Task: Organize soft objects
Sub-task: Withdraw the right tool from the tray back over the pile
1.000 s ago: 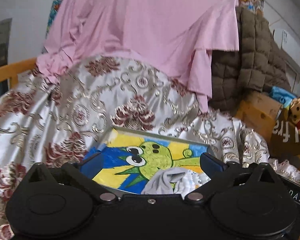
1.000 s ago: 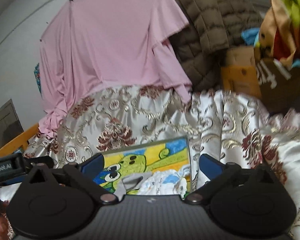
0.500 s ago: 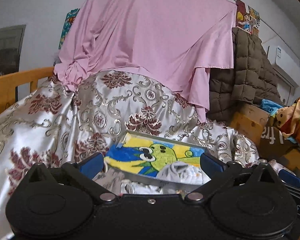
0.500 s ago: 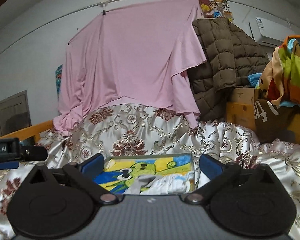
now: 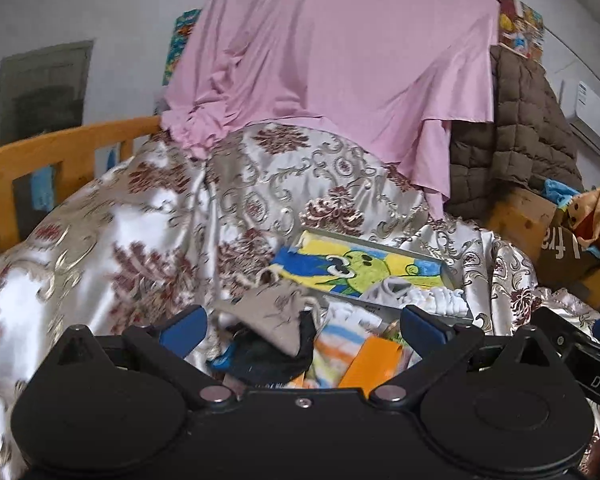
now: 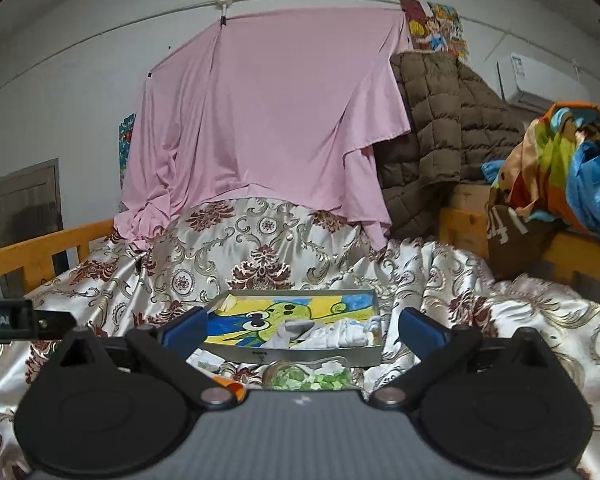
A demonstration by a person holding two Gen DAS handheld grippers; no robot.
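Left hand-held gripper (image 5: 302, 322): jaws spread wide, holding nothing, poised over a small heap of soft items on the bed. Heap, nearest first: dark cloth (image 5: 268, 354), tan pouch (image 5: 276, 312), striped cloth (image 5: 346, 334), orange piece (image 5: 374, 362).
Right hand-held gripper (image 6: 302, 326): jaws likewise apart, empty; green-and-white cloth (image 6: 310, 376) just below it.
Tray (image 6: 312, 356): metal, shallow, green cartoon creature painted inside; lies on the bed beyond both grippers. Grey sock (image 6: 294, 330) and white cloth (image 6: 340, 334) sit in its near right corner.
Bedspread (image 6: 260, 240): silver satin, maroon florals.
Pink sheet (image 6: 260, 120): hangs from a wall line behind.
Brown quilted coat (image 6: 440, 120): right of sheet.
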